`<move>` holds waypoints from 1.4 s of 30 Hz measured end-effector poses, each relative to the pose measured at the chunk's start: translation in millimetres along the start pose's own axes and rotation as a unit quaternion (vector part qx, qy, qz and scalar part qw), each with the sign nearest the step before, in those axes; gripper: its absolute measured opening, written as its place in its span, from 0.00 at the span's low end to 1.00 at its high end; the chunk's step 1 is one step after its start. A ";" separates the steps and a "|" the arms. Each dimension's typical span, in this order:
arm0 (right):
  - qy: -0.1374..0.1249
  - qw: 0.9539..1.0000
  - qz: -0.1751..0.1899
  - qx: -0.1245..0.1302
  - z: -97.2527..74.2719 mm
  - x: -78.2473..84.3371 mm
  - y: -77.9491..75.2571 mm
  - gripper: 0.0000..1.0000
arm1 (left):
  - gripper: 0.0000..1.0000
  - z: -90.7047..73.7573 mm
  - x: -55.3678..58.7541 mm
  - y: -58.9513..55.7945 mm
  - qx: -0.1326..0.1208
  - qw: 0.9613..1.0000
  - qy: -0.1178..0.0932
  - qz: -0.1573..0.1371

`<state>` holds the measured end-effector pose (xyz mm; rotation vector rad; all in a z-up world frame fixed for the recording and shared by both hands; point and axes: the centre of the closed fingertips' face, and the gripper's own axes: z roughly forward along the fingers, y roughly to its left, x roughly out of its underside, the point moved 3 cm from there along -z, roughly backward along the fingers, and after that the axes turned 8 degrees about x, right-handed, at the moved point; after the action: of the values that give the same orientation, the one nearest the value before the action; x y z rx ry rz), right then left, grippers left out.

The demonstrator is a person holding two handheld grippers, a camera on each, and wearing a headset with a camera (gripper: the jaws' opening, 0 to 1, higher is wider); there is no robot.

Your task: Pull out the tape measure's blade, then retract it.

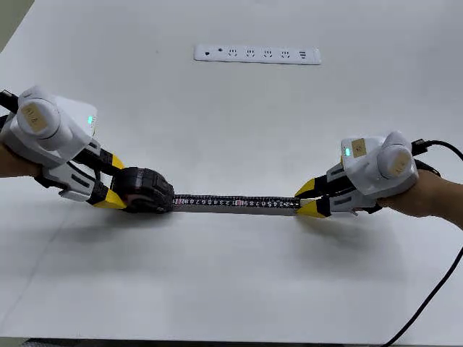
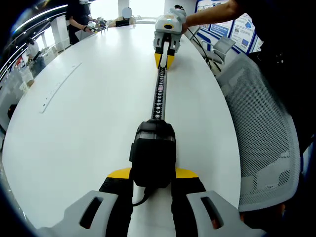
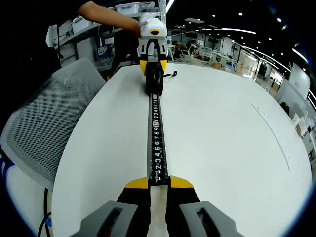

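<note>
Now, left tongs (image 1: 114,182) clamped on tape measure (image 1: 145,189), right tongs (image 1: 303,200) pinching blade (image 1: 235,202) tip, blade stretched across white tabletop (image 1: 217,108).

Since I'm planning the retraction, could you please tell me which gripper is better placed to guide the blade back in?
Probably the right. The right gripper is shut on the blade at its free end and can carry it back, while the left gripper clamps the case on the table.

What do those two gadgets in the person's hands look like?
The left hand-held gripper and right hand-held gripper each have a rounded white shell, yellow-tipped black jaws and a small green light. A black cable trails from the right one.
</note>
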<state>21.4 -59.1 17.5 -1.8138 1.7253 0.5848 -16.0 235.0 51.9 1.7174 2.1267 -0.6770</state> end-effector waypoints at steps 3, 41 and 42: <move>0.002 1.000 0.002 0.000 -3.4 3.9 -0.9 0.06 | 0.23 0.0 0.1 0.2 0.000 1.000 0.001 0.000; 0.026 1.000 -0.001 -0.009 -7.8 10.3 -2.5 0.10 | 0.25 1.3 -0.9 2.6 0.005 1.000 0.013 0.008; 0.028 1.000 -0.006 -0.010 -7.9 10.2 -2.4 0.10 | 0.25 1.3 -1.1 2.4 0.004 1.000 0.013 0.008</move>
<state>24.0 -71.9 16.9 -1.8700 1.7499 0.5521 -13.5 233.7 51.0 1.7556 2.1281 -0.6635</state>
